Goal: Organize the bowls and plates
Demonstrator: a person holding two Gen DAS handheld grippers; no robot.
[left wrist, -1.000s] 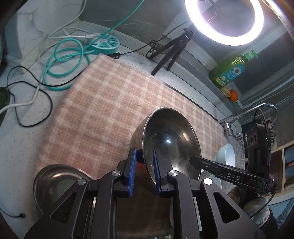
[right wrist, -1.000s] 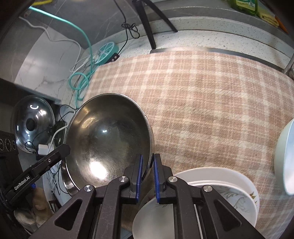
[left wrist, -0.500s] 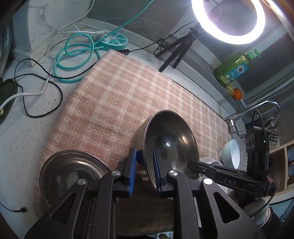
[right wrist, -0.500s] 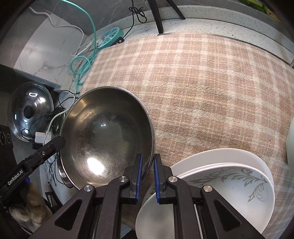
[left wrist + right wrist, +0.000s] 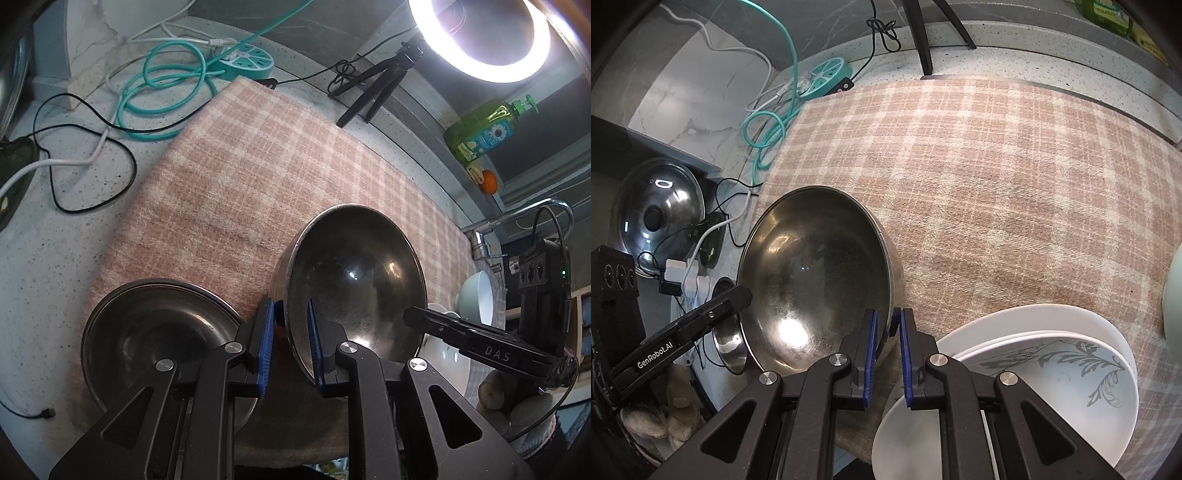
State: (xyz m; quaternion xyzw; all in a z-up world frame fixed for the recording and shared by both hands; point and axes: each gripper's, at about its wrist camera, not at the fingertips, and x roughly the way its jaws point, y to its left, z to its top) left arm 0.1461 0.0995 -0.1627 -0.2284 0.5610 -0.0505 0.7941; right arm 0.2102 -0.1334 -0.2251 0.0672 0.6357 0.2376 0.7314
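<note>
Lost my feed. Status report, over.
Left gripper and right gripper: jaws shut on steel bowl rim, bowl lifted. Second steel bowl below left. Plate stack close right.

You see a plaid cloth on the counter, a teal power strip, a ring light and a green soap bottle.

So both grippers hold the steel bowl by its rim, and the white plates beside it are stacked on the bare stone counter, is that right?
Not quite. Both the left gripper and the right gripper do clamp the steel bowl by its rim, but the right wrist view shows the white plates lying on the checked cloth, not on bare counter.
</note>
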